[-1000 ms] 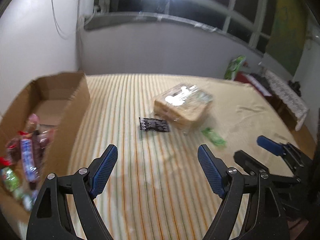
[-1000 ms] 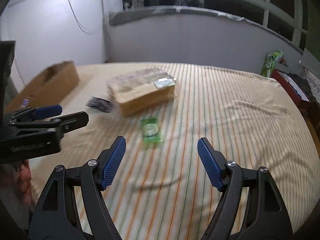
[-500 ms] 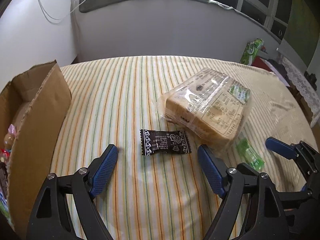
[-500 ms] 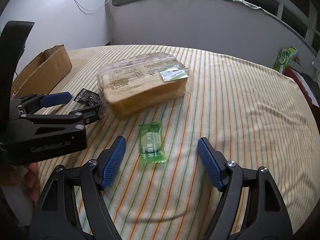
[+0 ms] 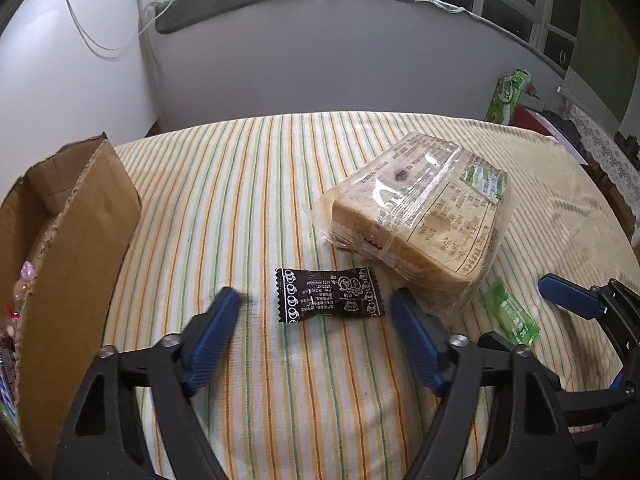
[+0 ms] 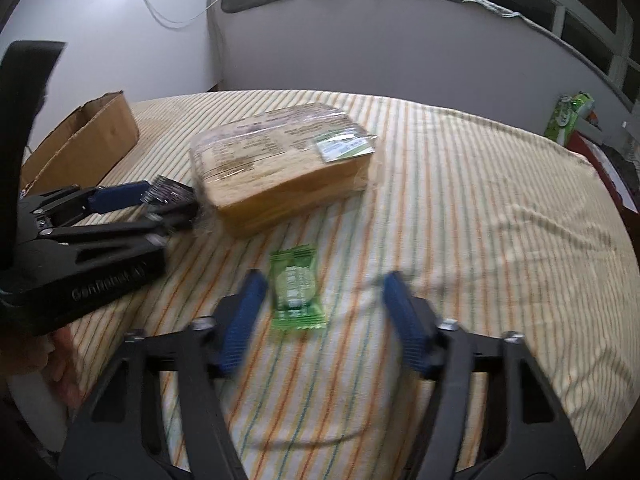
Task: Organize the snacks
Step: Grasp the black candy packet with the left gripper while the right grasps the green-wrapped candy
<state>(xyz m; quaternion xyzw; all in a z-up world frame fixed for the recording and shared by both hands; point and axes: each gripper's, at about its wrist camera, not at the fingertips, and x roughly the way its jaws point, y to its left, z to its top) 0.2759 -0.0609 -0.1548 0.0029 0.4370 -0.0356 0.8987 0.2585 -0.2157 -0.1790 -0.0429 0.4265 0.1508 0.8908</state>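
A black candy wrapper lies flat on the striped sheet. My left gripper has it between its blue fingers. The jaws are closing, with a small gap still on each side. A green candy lies between the blue fingers of my right gripper, nearer the left finger. Those jaws are closing too, and the blurred pads do not press on it. A clear bag of sliced bread sits just behind both candies. The brown cardboard box at the left holds several wrapped snacks.
In the left wrist view the right gripper straddles the green candy at right. The right wrist view shows the left gripper, the black candy, the bread, the box and a hand. A green pack stands far right.
Both grippers came forward and down over their candies, then stopped. Since half a second ago both pairs of jaws have narrowed around them.
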